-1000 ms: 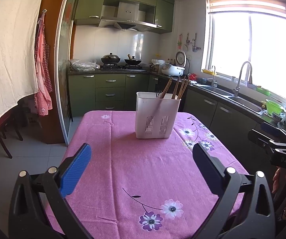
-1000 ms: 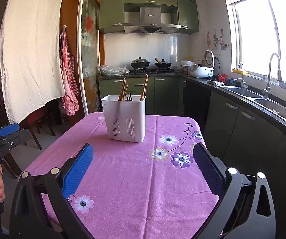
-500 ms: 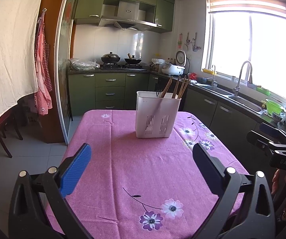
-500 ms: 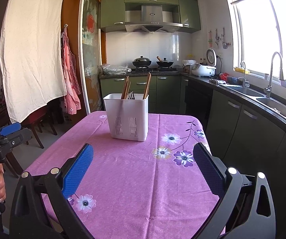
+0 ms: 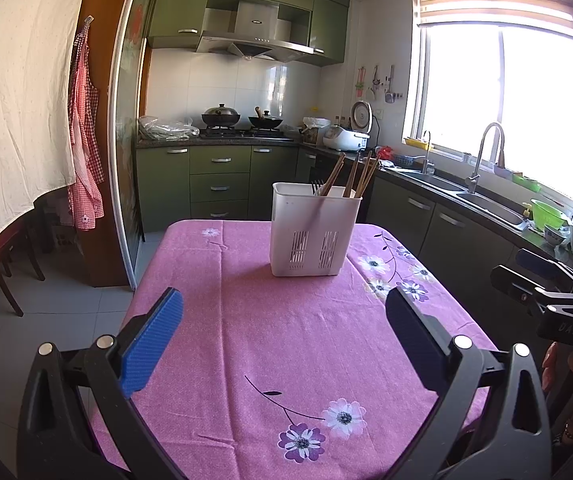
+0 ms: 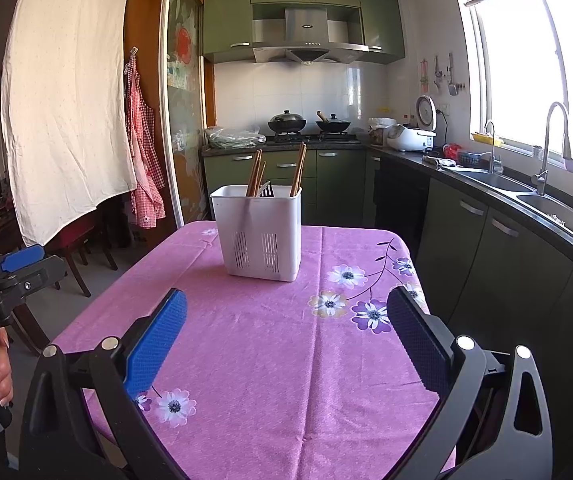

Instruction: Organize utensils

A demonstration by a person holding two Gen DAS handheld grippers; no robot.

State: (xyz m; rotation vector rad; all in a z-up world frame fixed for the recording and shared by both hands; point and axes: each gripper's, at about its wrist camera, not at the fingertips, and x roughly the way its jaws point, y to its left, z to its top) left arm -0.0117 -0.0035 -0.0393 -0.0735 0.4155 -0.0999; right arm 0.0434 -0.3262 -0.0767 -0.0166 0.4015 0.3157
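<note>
One white slotted utensil caddy (image 5: 313, 232) is standing upright on the surface, which is wearing a pink flowered tablecloth (image 5: 270, 344). In the left wrist view the caddy is sitting at 12 o'clock from the left hand-held gripper (image 5: 284, 322), well apart from it toward the far end of the surface; in the right wrist view it (image 6: 260, 232) is sitting at about 11 o'clock from the right hand-held gripper (image 6: 286, 322), also well apart.

Wooden chopsticks (image 5: 352, 174) are standing in the caddy with their long axes near vertical, the free ends pointing up and leaning slightly toward 1 o'clock. In the right wrist view they are appearing as two clusters, one at the left (image 6: 255, 172) and one at the right (image 6: 298, 168) of the caddy; an exact count cannot be told. One dark fork (image 6: 267, 189) is showing its tines just above the rim between the clusters.

Both hand-held grippers are hovering over the near part of the surface with fingers spread wide and holding nothing. One blue pad (image 5: 152, 344) is showing on the left gripper's left finger, and one blue pad (image 6: 156, 342) on the right gripper's left finger. Two faucets (image 6: 552, 140) are rising over the sink counter at 2 o'clock.
</note>
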